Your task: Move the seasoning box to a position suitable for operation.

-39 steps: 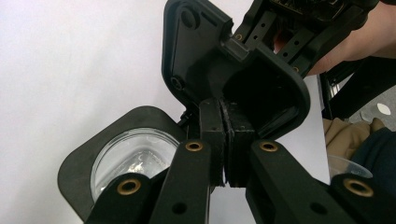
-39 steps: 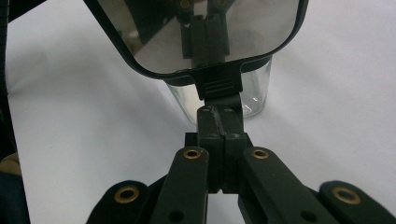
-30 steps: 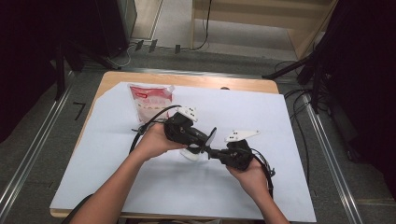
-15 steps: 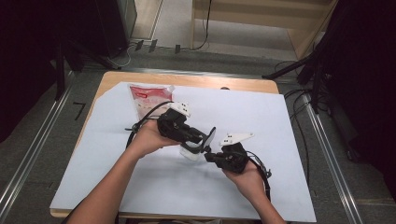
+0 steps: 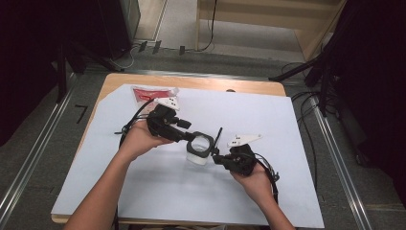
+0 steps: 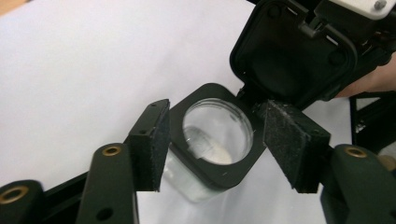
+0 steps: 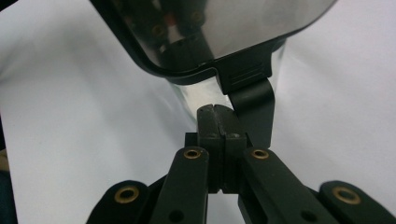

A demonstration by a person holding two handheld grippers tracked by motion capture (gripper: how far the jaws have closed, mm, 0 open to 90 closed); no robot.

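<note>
Hiding part of the clear jar (image 5: 198, 154) are both grippers meeting over it at the white sheet's (image 5: 287, 124) middle. Its black square collar frames a round mouth; something pale inside is hard to identify. The left gripper (image 6: 212, 142) straddles that collar, jaws parted. The right gripper (image 7: 218, 122), just beside the jar, is pressed closed, seemingly on nothing. A red-and-white packet (image 5: 146, 95) lies well beyond.
</note>
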